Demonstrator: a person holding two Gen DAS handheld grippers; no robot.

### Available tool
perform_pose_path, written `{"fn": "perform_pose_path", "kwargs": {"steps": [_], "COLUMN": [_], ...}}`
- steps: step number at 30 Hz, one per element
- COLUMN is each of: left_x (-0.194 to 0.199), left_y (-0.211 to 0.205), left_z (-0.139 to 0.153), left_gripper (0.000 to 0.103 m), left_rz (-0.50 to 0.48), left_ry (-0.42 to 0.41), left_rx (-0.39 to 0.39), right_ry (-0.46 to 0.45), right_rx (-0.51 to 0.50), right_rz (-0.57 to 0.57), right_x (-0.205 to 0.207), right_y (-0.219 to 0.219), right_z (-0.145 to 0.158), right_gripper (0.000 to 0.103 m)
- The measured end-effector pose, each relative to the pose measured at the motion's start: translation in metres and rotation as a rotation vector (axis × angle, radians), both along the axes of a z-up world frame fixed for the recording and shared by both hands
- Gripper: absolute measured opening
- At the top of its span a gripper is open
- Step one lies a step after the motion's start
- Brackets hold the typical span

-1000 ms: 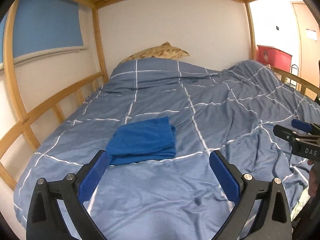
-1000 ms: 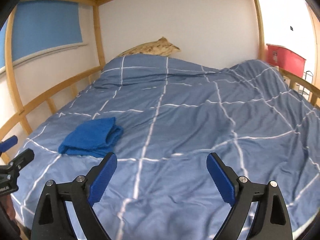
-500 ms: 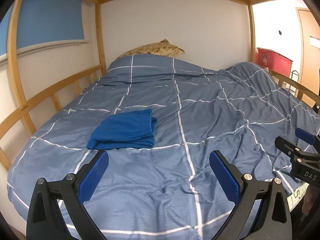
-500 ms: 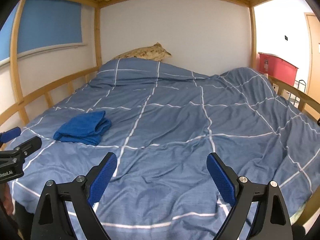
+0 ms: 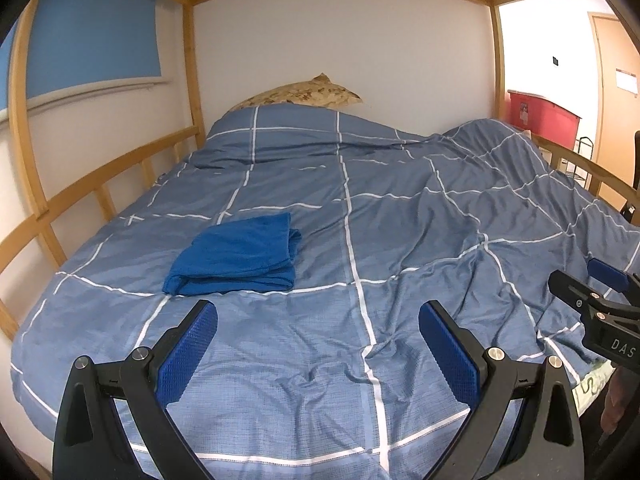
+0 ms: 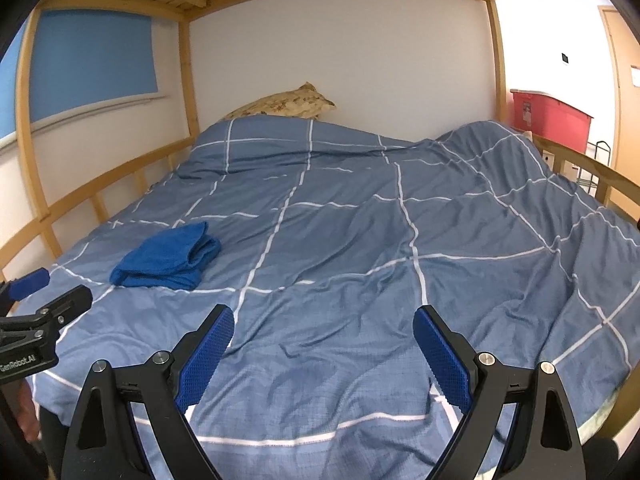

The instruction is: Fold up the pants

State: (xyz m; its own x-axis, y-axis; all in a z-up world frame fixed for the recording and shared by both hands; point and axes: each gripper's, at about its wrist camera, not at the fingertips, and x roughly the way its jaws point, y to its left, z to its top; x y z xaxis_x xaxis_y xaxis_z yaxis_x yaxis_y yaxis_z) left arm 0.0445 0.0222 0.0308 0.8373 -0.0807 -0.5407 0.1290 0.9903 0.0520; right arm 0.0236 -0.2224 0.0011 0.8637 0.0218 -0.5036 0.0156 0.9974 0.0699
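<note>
1. Pants point(image 5: 236, 256): folded into a compact blue rectangle, layered edges stacked on the side facing the pillow's right, lying flat on the duvet point(image 5: 400, 208).
2. Placed toward the rail point(image 5: 100, 196) side of the bed, roughly midway between pillow point(image 5: 308, 94) and foot edge, nothing on top and nothing touching except the duvet beneath.
3. Fabric soft, terry-like, a deeper blue than the duvet; top face smooth, near edge a rounded fold, corners roughly square. Judged finished or nearly so: no loose leg trailing out.
4. Likely left there as a tidy bundle, clear of the rumpled mound of duvet on the side away from the rail.
5. Left hand-held gripper point(image 5: 318, 344): spread wide, nothing between the blue pads point(image 5: 188, 354), held apart from the pants, on their foot-of-bed side, above bare duvet.
6. Right hand-held gripper point(image 6: 324, 350): also spread wide and empty, farther from the pants, off toward the side away from the rail, over wrinkled duvet.
7. Both aimed slightly downward at the bed, side by side, each showing at the edge of the other's view; reads as hands-off, with no grip on anything.
8. Beyond the pillow: white wall, wooden slats overhead; a red bin point(image 6: 552, 120) past the far post.
</note>
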Motion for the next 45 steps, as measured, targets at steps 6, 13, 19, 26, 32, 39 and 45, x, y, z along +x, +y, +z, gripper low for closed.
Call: {"fn": "perform_pose_path", "kwargs": {"steps": [6,13,19,26,32,39,45], "left_x": [0.000,-0.002,-0.003,-0.004,-0.004,-0.002,-0.002], "left_y": [0.000,0.001,0.001,0.001,0.000,0.001,0.001], "left_z": [0.002,0.005,0.006,0.008,0.010,0.014,0.013], "left_gripper": [0.102,0.102,0.102,0.102,0.102,0.102,0.102], "left_rz": [-0.002,-0.008,-0.007,-0.007,-0.004,-0.015,-0.008], "left_ry": [-0.007,-0.015,-0.016,-0.022,-0.022,-0.014,-0.018], "left_rx": [-0.006,-0.015,-0.016,-0.013,-0.009,-0.018,-0.010], "right_ry": [-0.009,-0.014,-0.021,-0.023,-0.025,-0.025,-0.020], "right_rx": [0.005,0.004,0.004,0.003,0.003,0.002,0.003], "right_rz": [0.002,0.009,0.012,0.011,0.011,0.011,0.008], "right_x": [-0.003,-0.003,-0.005,-0.006,-0.006,-0.006,-0.007], "right_y": [0.000,0.001,0.001,0.002,0.001,0.000,0.002], "right_z": [0.003,0.004,0.007,0.008,0.009,0.008,0.008], "right_gripper": [0.092,0.092,0.092,0.092,0.092,0.092,0.092]}}
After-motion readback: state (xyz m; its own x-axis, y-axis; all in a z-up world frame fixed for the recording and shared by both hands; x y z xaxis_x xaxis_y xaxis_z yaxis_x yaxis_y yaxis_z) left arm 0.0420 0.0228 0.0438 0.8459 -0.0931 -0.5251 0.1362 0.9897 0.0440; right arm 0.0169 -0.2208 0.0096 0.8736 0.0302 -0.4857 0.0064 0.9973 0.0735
